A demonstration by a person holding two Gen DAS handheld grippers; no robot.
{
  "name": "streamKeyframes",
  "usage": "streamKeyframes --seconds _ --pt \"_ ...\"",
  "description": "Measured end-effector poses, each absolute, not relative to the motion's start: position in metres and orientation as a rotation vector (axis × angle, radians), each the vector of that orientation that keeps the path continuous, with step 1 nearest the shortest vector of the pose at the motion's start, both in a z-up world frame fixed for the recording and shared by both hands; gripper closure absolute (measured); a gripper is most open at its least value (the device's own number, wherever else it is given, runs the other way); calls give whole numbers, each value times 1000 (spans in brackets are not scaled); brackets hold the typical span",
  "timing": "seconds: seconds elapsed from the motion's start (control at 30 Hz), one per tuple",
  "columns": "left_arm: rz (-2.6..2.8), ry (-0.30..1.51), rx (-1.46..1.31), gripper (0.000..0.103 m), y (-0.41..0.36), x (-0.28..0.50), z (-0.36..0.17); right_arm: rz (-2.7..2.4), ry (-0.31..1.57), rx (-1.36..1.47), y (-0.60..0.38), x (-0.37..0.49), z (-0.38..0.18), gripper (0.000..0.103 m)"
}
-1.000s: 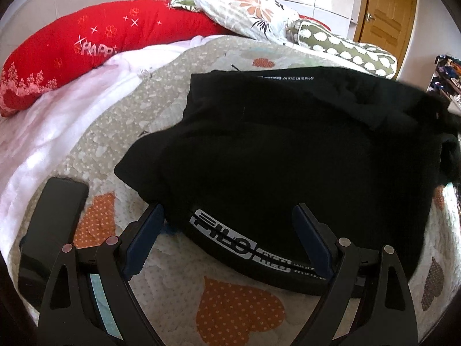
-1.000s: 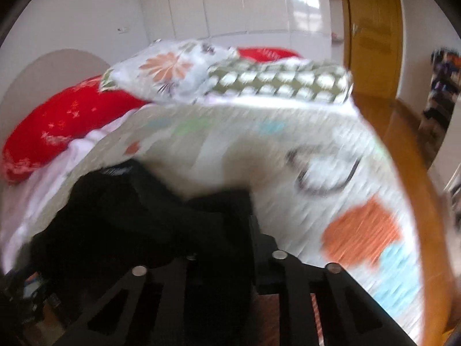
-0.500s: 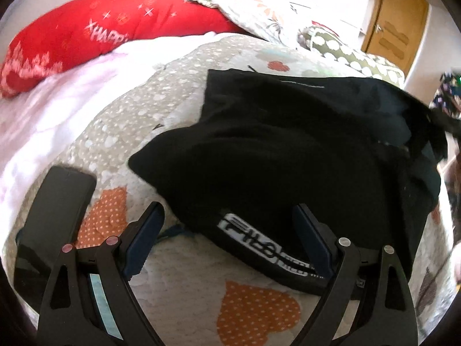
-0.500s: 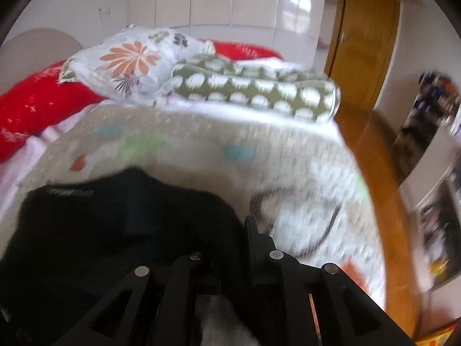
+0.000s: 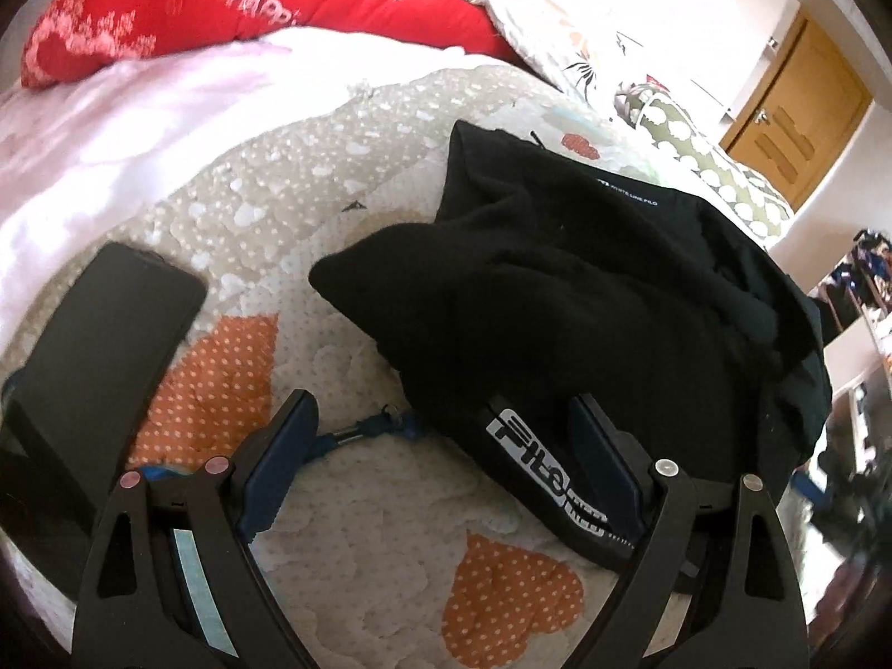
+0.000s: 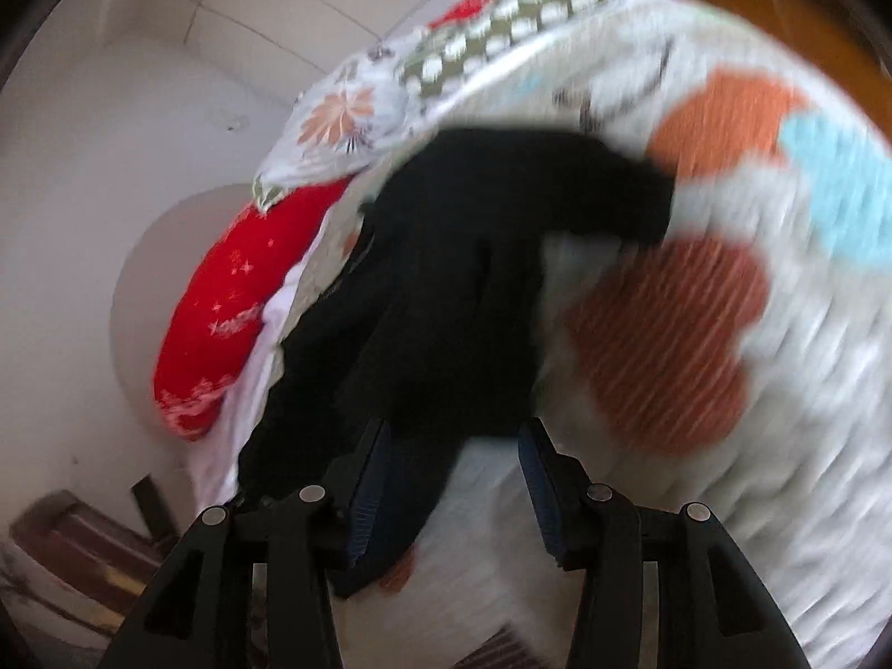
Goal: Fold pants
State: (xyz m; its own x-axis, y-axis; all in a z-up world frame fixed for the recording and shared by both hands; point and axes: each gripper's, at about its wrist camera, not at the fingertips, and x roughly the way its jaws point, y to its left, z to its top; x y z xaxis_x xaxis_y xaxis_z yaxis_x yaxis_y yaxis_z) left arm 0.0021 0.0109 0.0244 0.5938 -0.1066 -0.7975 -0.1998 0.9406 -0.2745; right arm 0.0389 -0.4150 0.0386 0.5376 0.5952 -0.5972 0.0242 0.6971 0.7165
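The black pants lie bunched on the heart-patterned quilt. Their waistband with white lettering sits right in front of me. My left gripper hangs open just above the quilt. The waistband end lies against its right finger, and a blue drawstring lies between the fingers. In the blurred right wrist view, my right gripper is opening its jaws. A fold of the black pants hangs between them beside the left pad, and neither pad presses on it.
A black phone lies on the quilt left of my left gripper. A red pillow, a floral pillow and a green patterned bolster line the head of the bed. A wooden door stands at the far right.
My right gripper was shut on the black fabric and its jaws now stand apart, its view rolled and lower. The left view has swung, so the pants sit further right.
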Motion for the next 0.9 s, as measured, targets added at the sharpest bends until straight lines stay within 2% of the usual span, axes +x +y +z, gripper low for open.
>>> streamKeyframes --seconds 0.23,0.47,0.5,0.53,0.57,0.6,0.63,0.67,0.7,0.8,0.9 --pt "34 957 -372 12 -2 13 23 378 960 898 -404 31 21 55" --pt "-19 970 -359 13 -22 22 23 278 830 1023 -415 52 20 55" --pt "-26 966 -357 13 -24 22 24 265 842 1002 -415 55 22 62" --pt "-36 958 -360 15 -24 22 25 254 835 975 -414 55 26 75" --pt "-40 952 -363 30 -24 21 26 247 813 950 -415 52 30 79" --pt "-35 947 -363 51 -22 20 27 233 788 917 -417 48 36 86" --pt "-52 945 -371 62 -22 19 28 215 756 868 -417 44 45 90" --pt "-76 953 -384 79 -22 19 28 202 723 813 -419 37 53 91" --pt "-87 955 -389 89 -23 20 28 189 703 762 -421 29 63 91" --pt "-106 921 -367 94 -27 10 40 161 684 674 -432 12 80 92" --pt "-141 900 -388 94 -22 -1 54 101 656 618 -457 -26 95 92"
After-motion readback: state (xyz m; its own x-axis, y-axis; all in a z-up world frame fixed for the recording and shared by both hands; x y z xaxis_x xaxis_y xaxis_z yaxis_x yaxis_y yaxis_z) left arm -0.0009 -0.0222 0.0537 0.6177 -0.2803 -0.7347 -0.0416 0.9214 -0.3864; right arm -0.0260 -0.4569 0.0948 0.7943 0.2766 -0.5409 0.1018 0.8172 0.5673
